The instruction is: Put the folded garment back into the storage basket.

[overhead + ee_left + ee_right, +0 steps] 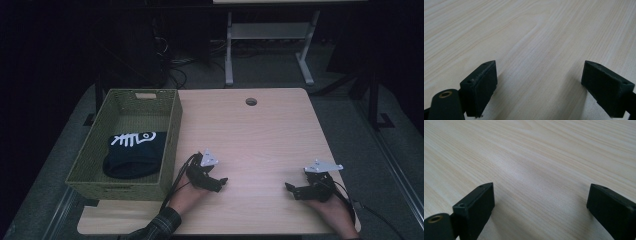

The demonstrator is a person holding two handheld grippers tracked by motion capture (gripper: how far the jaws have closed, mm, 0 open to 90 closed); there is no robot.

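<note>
My left gripper [221, 182] rests low over the wooden table [260, 130] near its front edge, just right of a green woven basket [85, 167]. Its jaws stand wide apart over bare wood, open, in the left gripper view [539, 86]. My right gripper [291, 189] sits at the front right of the table, pointing left. Its jaws are also spread wide, open, with nothing between them [540, 211]. Inside the basket lies a folded dark garment [134, 154] with a white print.
The basket fills the table's left side. A round cable hole [251, 101] is near the far edge. Cables trail from both grippers off the front edge. Beyond the table stands a white desk frame [265, 45] on a dark floor.
</note>
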